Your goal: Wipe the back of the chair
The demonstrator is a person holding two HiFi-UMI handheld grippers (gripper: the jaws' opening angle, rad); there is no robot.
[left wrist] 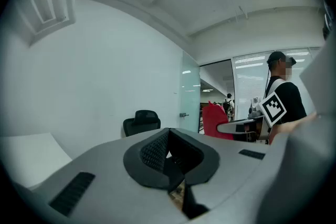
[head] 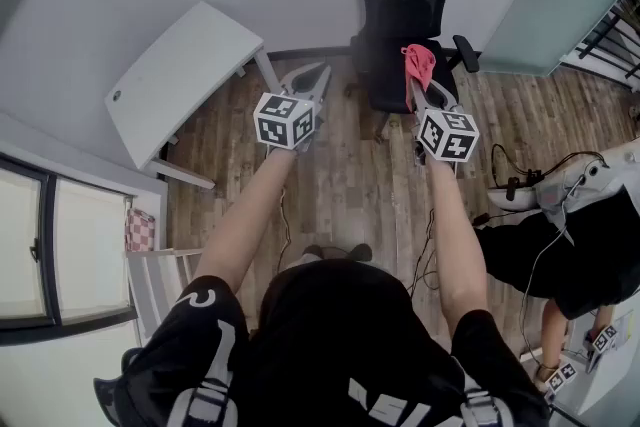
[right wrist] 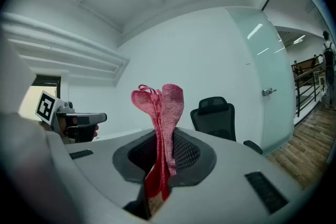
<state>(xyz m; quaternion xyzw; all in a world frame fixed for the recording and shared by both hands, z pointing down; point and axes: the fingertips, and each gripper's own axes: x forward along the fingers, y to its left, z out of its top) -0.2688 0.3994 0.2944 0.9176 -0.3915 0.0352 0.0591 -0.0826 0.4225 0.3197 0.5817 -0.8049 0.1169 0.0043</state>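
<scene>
holding both forearms stretched straight forward, side by side, i have the right gripper (head: pixel 416 87) clamped on the pink cloth (head: pixel 421 63), whose folds stick up past the jaws. the chair (head: pixel 403 10) stands just ahead of it. the left gripper (head: pixel 316 80) is closed on nothing.
</scene>
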